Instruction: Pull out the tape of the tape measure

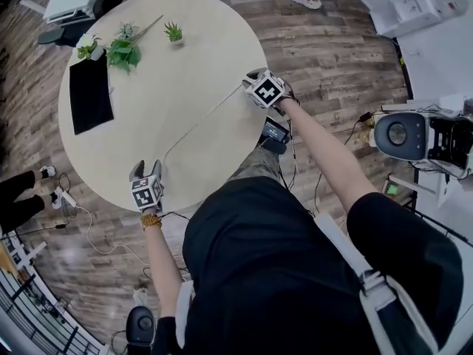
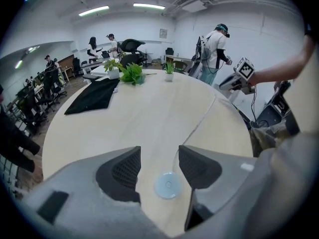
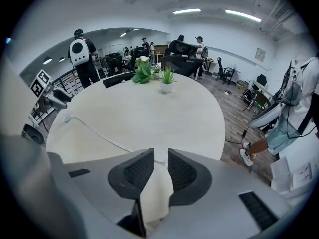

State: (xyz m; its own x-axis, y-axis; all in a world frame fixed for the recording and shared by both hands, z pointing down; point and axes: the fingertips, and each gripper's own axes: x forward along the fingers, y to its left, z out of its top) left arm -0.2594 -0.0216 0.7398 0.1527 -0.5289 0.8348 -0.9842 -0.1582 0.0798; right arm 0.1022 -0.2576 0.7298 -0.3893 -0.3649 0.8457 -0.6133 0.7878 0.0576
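Observation:
A thin white tape [image 1: 199,122] lies stretched across the round pale table [image 1: 207,35], running from near my left gripper [image 1: 146,168] to my right gripper [image 1: 250,80]. In the left gripper view the small round pale-blue tape measure case [image 2: 168,184] rests on the table just under the open left gripper [image 2: 159,158], and neither pad touches it. The tape [image 2: 199,123] leads from it toward the right gripper [image 2: 227,83]. In the right gripper view the right gripper [image 3: 159,164] is open and empty. The tape [image 3: 99,136] ends on the table just beyond its jaws.
A black cloth [image 1: 90,95], leafy plants [image 1: 124,50] and a small potted plant [image 1: 174,32] sit at the table's far left. Both grippers hover near the table's near edge. A white machine [image 1: 403,135] and cables stand on the wood floor at right. People stand farther off in the room.

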